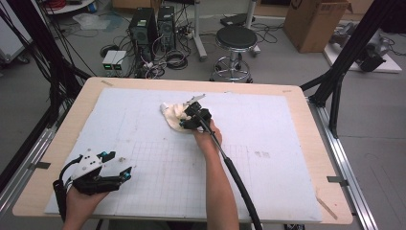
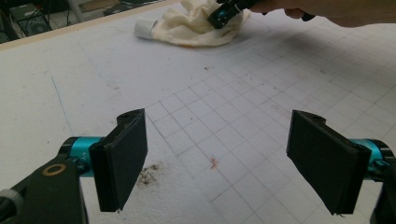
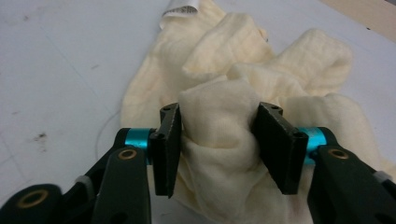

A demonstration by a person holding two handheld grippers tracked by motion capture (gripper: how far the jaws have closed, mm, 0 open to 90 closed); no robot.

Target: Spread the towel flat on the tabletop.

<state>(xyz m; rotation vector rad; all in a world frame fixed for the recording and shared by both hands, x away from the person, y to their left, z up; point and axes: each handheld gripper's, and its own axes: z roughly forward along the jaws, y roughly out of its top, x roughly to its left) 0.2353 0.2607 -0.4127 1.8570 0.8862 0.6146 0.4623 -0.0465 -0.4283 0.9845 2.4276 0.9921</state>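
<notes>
So the cream cloth (image 1: pixel 173 115) is sitting a bit past the middle of the desk (image 1: pixel 297 103), bunched into a soft wrinkly heap on the white gridded mat (image 1: pixel 268 182), well in from every edge, with loads of bare mat open on all sides of it. The right tongs (image 1: pixel 187 120) are down on the near right part of the heap, and in the right gripper view you can see the jaws partly closed with a thick fold of the cloth (image 3: pixel 219 140) squeezed between the two flat black pads, fabric puffing up between them. The cloth looks like thin gauzy cotton, all rounded lumps and creases, and there's a small white label (image 3: pixel 180 8) at its far edge. The left tongs (image 1: pixel 115 165) are well apart from all that, over at the near left corner of the mat, close to the near edge of the desk, jaws spread wide with nothing between them, just gridded mat showing in the gap in the left gripper view. The pads there are flat, matte black rectangles on bright teal pins. The mat is a bit grubby, with a dark crumbly smudge (image 2: pixel 148 173) near the left pad and a small reddish fleck (image 2: pixel 214 162) just beside it. The desk's pale wood rim frames the mat all the way round.
</notes>
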